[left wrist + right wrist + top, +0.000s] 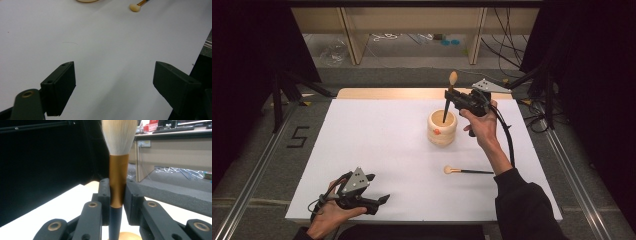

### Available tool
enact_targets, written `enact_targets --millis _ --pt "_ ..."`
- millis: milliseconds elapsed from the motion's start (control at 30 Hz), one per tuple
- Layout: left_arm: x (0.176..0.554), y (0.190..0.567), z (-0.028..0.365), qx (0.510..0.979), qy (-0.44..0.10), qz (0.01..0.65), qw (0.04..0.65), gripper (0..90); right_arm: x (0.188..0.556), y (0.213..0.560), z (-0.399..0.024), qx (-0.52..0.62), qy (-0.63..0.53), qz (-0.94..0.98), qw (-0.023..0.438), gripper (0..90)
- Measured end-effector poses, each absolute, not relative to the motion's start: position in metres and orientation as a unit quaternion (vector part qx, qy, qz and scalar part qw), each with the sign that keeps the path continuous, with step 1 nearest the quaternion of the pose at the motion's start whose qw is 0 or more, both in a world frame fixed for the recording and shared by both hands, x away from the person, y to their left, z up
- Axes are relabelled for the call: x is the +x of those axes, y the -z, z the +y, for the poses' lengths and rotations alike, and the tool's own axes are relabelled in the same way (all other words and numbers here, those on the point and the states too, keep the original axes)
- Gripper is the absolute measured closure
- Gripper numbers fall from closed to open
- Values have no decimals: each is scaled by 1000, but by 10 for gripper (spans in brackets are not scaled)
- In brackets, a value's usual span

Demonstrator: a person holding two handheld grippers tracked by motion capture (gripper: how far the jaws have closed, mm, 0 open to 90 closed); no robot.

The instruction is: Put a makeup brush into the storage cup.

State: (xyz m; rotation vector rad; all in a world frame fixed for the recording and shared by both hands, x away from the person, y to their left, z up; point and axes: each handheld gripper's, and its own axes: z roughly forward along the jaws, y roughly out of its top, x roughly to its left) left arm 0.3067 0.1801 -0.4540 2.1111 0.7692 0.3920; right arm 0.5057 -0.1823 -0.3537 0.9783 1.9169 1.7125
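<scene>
A makeup brush (449, 98) with pale bristles, a gold ferrule and a dark handle stands upright, bristles up, its handle end inside the wooden cup (442, 128). My right gripper (450, 95) is shut on it; in the right gripper view the jaws clamp the gold ferrule (118, 182). A second brush (466, 171) lies flat on the white table (387, 150) to the front right of the cup, and its pale head (135, 7) appears at the top of the left gripper view. My left gripper (379, 187) rests near the table's front left edge, open, nothing between its jaws.
The table's wooden far edge (387, 93) lies behind the cup. Black curtains hang at both sides, metal rails (257, 165) run along the floor, and cables (507, 45) trail at the back right.
</scene>
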Motion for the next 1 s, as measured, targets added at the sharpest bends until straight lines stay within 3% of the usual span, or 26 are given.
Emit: enact_targets --millis 1000 --pt "309 457 181 841 -153 306 419 181 529 385 -171 369 -577 702 196 774"
